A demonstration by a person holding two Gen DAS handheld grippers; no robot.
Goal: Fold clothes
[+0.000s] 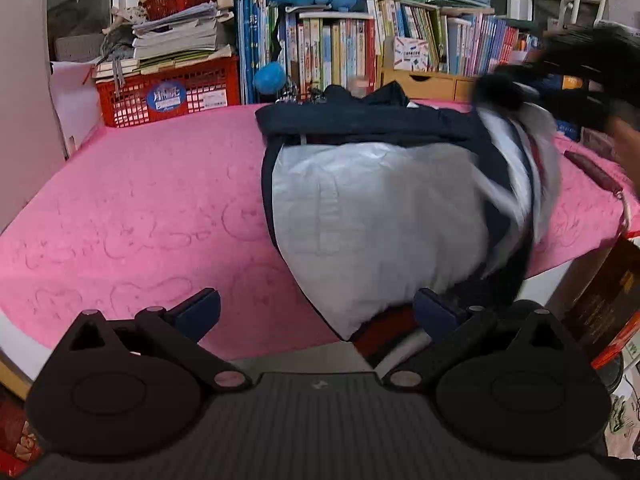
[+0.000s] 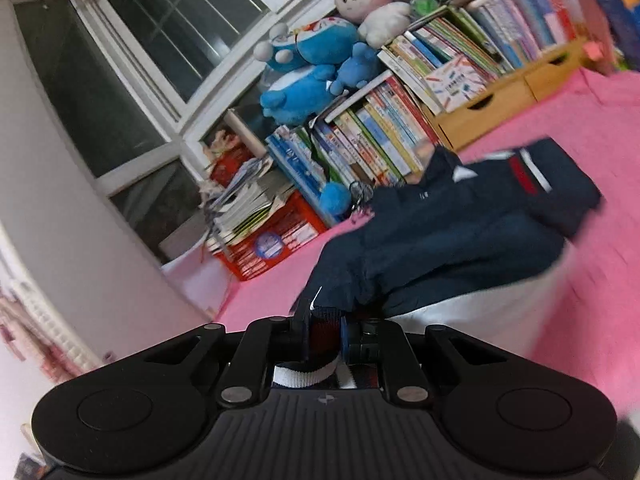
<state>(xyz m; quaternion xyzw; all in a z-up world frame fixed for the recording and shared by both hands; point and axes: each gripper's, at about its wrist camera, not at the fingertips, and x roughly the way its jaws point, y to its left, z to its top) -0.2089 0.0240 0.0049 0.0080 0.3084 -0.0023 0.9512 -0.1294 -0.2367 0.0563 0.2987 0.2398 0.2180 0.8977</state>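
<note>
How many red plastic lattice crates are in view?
2, both at the pink table's far left: a large red plastic crate under stacked books, a smaller red basket on top. Others may be hidden.

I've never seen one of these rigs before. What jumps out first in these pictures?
A navy and white jacket sprawls across a bright pink cover. The right gripper has pinched its striped cuff, while the left gripper hangs open near the jacket's hem. Behind, blue plush toys top crowded books.
</note>
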